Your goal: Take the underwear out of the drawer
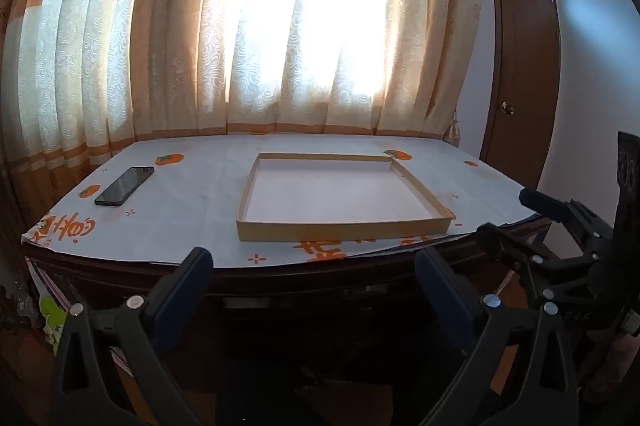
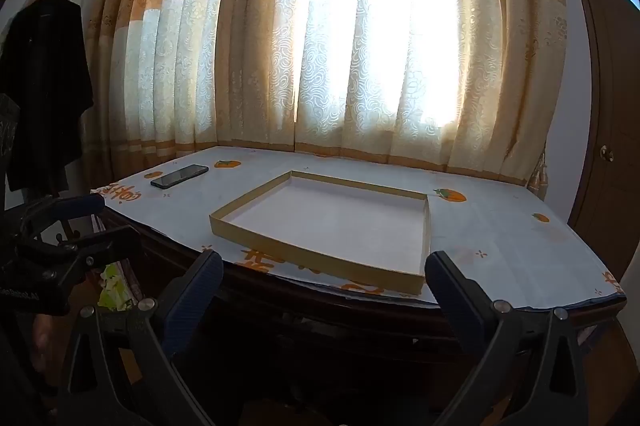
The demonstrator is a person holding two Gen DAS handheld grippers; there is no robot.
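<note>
1. The left gripper (image 1: 314,268) is hovering in front of the table's near edge with its jaws spread wide and nothing between them; its two dark blue fingers (image 1: 182,290) are standing well apart, just short of the dark wooden table (image 1: 280,278).
2. The right gripper (image 2: 324,276) is likewise hanging released (jaws wide, nothing in them) before the same edge; it is also showing at the right side of the left wrist view, beside the left one but apart from it.
3. A white cloth (image 1: 192,210) printed with orange fruit and orange lettering is covering the tabletop; part of it is overhanging the front edge.
4. A shallow cardboard tray (image 1: 340,228) with tan walls and a white floor is lying flat near the middle of the cloth, toward the near edge; it is holding nothing that I can make out.
5. A black phone (image 1: 125,185) is lying face up on the cloth, well to the left of the tray.
6. Orange and cream curtains (image 1: 280,46) are hanging behind the table, with daylight glowing through them; a brown door (image 1: 524,66) is standing at the right.
7. Dark clothes (image 2: 44,74) are hanging at the far left in the right wrist view.
8. The underwear is not showing in either view; the front of the table below its edge is lying in deep shadow, and I cannot tell where the drawer is.
</note>
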